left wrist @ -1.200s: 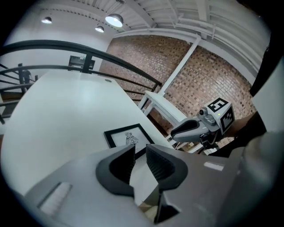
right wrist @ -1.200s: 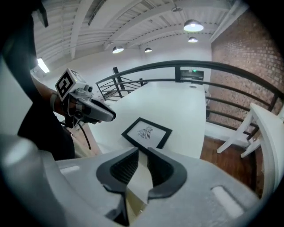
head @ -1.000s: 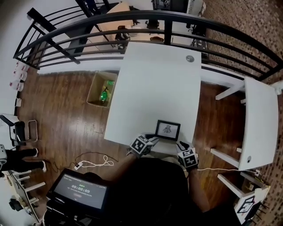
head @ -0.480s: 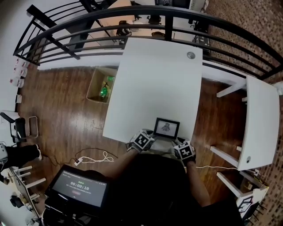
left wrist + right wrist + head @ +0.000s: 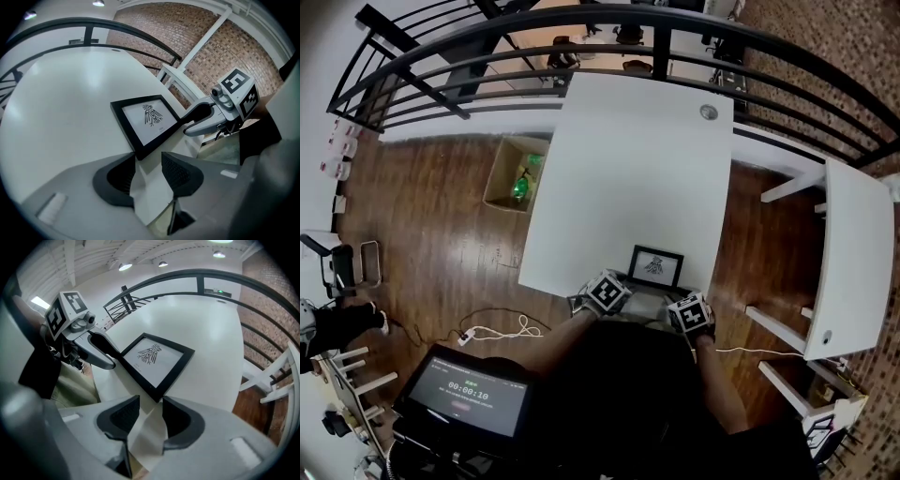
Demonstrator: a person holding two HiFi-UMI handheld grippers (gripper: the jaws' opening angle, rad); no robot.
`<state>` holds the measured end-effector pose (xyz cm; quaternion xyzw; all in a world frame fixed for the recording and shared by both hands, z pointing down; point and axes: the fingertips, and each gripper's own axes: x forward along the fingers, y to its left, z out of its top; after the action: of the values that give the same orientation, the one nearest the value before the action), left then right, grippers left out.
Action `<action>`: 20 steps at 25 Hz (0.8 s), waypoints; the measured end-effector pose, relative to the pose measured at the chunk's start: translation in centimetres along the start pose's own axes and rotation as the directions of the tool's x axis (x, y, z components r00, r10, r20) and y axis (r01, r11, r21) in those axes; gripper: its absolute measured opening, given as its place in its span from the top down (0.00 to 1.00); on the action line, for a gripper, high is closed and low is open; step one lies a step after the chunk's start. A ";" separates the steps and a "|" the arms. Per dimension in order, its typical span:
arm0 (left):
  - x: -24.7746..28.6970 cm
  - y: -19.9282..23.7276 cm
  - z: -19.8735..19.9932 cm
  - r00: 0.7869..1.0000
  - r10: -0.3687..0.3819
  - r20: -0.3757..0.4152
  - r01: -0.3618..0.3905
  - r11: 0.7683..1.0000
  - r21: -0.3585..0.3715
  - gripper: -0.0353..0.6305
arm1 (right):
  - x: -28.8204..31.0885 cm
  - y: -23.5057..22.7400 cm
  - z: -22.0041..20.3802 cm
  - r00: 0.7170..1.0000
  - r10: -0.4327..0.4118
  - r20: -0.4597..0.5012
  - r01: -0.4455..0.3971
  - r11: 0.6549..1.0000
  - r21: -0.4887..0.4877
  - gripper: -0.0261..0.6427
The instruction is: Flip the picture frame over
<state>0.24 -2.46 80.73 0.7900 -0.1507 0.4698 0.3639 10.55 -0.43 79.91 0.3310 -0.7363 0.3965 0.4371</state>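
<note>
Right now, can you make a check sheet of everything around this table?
Surface: white table, flat.
Job's things: picture frame lies picture-side up by the table's near edge.
Clutter: none seen on the table; cardboard box on the wood floor.
Grippers: left gripper and right gripper open, jaws have just been opening, nothing between them, each near a frame corner.
Cables: white cable on the floor.
Surroundings: black railing, second white table.

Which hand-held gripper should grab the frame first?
Probably right. A corner of the picture frame points into the gap of the right hand-held gripper; at the left hand-held gripper the corner sits toward one jaw. Both have just been opening, nothing between them.
</note>
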 end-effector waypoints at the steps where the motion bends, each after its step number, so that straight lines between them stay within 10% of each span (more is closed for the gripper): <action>1: 0.0 -0.1 0.1 1.000 -0.001 0.003 0.001 1.000 0.002 0.68 | 0.0 -0.1 0.0 1.000 -0.002 -0.001 0.002 1.000 -0.001 0.76; 9: -0.7 -0.4 -2.2 0.994 0.000 -0.108 -0.004 0.999 -0.036 0.64 | -0.1 0.2 0.1 1.000 0.009 0.015 -0.009 1.000 0.000 0.73; 13: -0.7 -0.7 0.5 0.999 -0.015 0.042 0.015 1.000 0.007 0.65 | -0.8 0.8 0.1 0.999 0.008 0.039 -0.007 1.000 -0.012 0.73; 20: -2.1 -1.0 0.8 0.998 -0.004 0.061 0.002 0.999 0.033 0.65 | -2.2 1.4 0.6 0.996 -0.014 0.085 0.015 1.000 -0.008 0.73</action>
<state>0.24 -2.55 78.27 0.8100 -0.1529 0.4474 0.3469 10.04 0.03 77.39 0.3509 -0.7535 0.3756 0.4099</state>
